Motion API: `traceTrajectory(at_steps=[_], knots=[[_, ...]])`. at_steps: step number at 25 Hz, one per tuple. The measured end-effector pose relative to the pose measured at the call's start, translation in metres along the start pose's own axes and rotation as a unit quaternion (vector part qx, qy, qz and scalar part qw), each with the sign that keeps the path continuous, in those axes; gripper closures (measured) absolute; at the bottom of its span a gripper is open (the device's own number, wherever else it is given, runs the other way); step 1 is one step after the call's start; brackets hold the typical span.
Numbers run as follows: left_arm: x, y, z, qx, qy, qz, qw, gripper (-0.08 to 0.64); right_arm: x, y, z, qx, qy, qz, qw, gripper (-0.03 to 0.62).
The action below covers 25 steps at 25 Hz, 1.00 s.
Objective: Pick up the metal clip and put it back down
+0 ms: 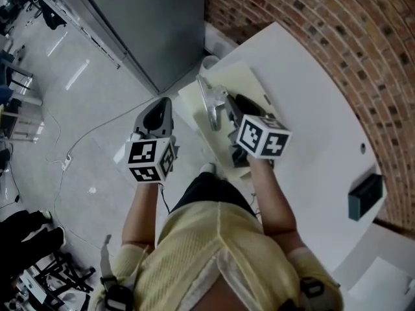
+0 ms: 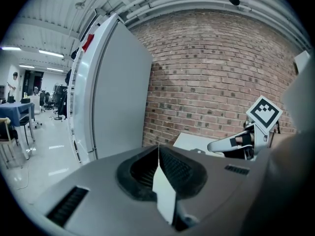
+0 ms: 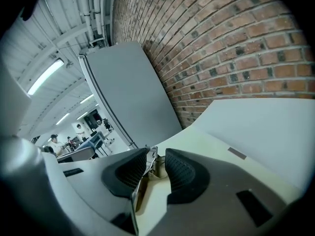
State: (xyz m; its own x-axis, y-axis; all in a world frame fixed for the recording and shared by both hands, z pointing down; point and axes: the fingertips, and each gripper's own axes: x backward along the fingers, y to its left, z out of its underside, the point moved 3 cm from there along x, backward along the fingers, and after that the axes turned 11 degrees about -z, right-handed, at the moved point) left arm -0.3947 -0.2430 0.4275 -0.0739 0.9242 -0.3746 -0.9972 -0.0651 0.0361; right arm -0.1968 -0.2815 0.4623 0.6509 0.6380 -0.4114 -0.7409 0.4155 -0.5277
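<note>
The metal clip [image 3: 151, 162] is a small silvery wire piece. It lies on a cream mat [image 1: 249, 83] on the white table [image 1: 311, 109], in the gap between the right gripper's pads and close to the left-hand pad [image 3: 129, 173]. My right gripper [image 3: 156, 168] stands open around the clip, and its pads do not press on it. In the head view the right gripper [image 1: 222, 102] reaches over the mat's near corner, where the clip itself is too small to make out. My left gripper [image 1: 157, 112] hangs off the table's edge over the floor, its pads [image 2: 172, 168] together on nothing.
A brick wall [image 1: 337, 18] runs behind the table. A tall grey cabinet [image 1: 149, 18] stands at the table's far left end. A dark box [image 1: 365, 196] sits near the table's right edge. A cable [image 1: 65, 161] trails across the floor on the left.
</note>
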Motion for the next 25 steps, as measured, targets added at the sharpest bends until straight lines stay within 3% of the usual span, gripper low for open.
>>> traceTrajectory(at_steps=[10, 25], knots=[[0.023, -0.029, 0.0, 0.022, 0.017, 0.01, 0.9996, 0.557, 0.044, 0.007, -0.01, 0.008, -0.022, -0.031, 0.999, 0.494], [0.056, -0.044, -0.009, 0.038, -0.001, 0.03, 0.9988, 0.557, 0.08, 0.015, -0.001, 0.047, -0.042, -0.016, 0.998, 0.581]])
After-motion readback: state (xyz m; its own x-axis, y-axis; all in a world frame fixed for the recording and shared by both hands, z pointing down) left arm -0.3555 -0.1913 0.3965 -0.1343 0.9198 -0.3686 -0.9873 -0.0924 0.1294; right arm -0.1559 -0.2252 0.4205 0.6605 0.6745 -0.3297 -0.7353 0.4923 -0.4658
